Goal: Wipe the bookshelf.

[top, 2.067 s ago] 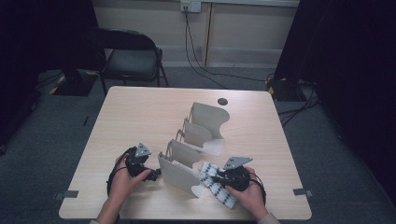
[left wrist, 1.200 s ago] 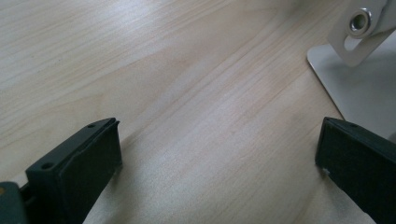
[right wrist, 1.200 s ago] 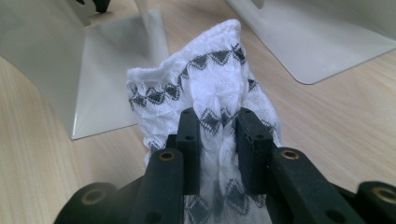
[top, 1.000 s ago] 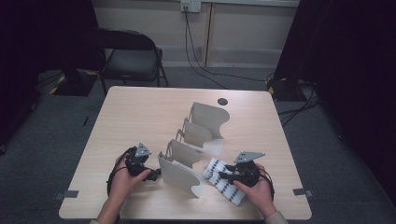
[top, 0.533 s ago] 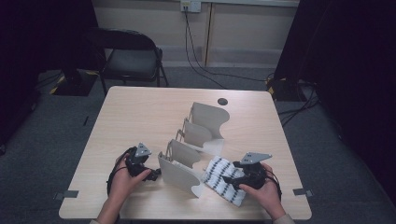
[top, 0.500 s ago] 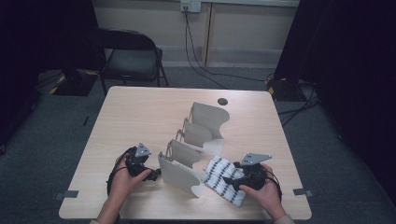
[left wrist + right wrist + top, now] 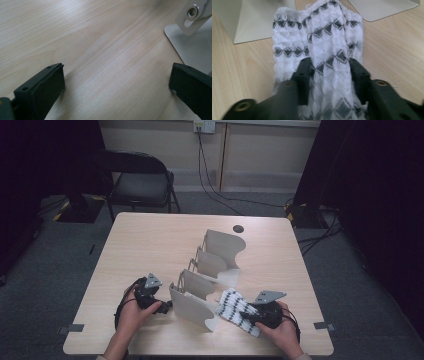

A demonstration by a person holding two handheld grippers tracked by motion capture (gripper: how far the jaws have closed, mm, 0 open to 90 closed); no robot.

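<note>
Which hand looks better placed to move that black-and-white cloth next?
The right. Its tool has just been closing, and its jaws now pinch a fold of the patterned cloth. The left tool sits open over bare table, with the white rack between it and the cloth.

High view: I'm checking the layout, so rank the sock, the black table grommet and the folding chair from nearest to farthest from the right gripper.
1. Sock, between the right gripper's jaws.
2. Black grommet, at the table's far edge.
3. Folding chair, beyond the table, far left.

Cloth, wood and matt metal

Fuzzy white knitted cloth with black diamonds; smooth pale wood-grain table; matt grey sheet-metal divider rack.
</note>
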